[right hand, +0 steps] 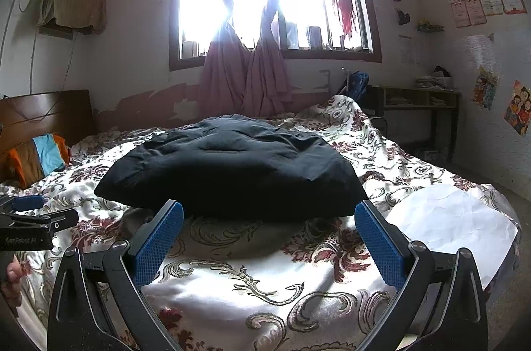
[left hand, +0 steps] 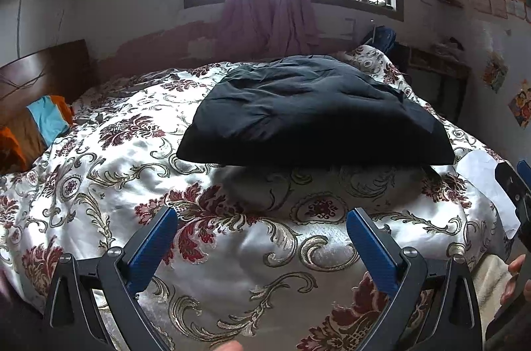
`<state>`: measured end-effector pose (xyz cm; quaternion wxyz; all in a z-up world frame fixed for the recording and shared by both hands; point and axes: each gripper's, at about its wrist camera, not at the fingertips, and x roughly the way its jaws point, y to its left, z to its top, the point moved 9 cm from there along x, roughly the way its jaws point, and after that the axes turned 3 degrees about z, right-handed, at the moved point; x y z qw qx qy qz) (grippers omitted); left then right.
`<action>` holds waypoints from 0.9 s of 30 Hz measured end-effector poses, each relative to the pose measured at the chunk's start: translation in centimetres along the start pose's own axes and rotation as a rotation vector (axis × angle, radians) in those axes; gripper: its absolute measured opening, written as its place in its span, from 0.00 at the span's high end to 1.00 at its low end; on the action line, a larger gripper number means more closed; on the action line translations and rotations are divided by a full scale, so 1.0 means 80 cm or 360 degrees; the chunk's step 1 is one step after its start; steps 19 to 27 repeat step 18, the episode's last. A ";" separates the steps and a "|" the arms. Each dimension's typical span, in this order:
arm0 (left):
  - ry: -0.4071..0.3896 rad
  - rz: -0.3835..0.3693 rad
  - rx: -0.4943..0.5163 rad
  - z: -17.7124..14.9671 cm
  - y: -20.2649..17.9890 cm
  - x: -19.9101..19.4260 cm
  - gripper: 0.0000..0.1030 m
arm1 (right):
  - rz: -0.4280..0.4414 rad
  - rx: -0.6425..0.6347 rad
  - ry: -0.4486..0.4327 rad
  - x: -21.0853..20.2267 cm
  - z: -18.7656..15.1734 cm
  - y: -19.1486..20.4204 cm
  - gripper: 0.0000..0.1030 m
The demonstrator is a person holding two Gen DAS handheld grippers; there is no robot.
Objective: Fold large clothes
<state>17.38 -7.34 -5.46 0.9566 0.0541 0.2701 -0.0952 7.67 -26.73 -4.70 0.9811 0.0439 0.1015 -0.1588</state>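
A dark navy garment [left hand: 308,112] lies folded in a thick, puffy rectangle on the floral bedspread [left hand: 232,251], its near edge slightly raised and casting a shadow. My left gripper [left hand: 262,213] hovers open over the bedspread, short of that near edge, with nothing between its blue pads [left hand: 152,251]. In the right wrist view the same garment [right hand: 229,165] fills the middle of the bed. My right gripper [right hand: 268,205] stands open just in front of its near edge, holding nothing. The garment's far side is hidden behind its own bulk.
A white sheet of paper [right hand: 454,225] lies on the bed's right corner. A striped orange, blue and brown pillow [right hand: 39,157] rests against the wooden headboard [right hand: 49,112] at left. A desk [right hand: 418,105] stands by the right wall. Tied curtains [right hand: 245,79] hang behind.
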 end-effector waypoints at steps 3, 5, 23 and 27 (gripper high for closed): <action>0.0008 -0.0024 -0.0007 0.000 0.000 0.001 0.01 | 0.0002 -0.0002 0.0005 0.000 -0.002 0.000 0.01; 0.0019 -0.0048 -0.0021 -0.002 -0.002 0.002 0.01 | 0.0006 -0.0003 0.0008 0.000 -0.003 0.000 0.01; 0.0021 -0.0030 -0.0013 -0.006 -0.002 0.005 0.01 | 0.0013 -0.0005 0.0019 -0.001 -0.006 -0.002 0.01; 0.0021 -0.0030 -0.0013 -0.006 -0.002 0.005 0.01 | 0.0013 -0.0005 0.0019 -0.001 -0.006 -0.002 0.01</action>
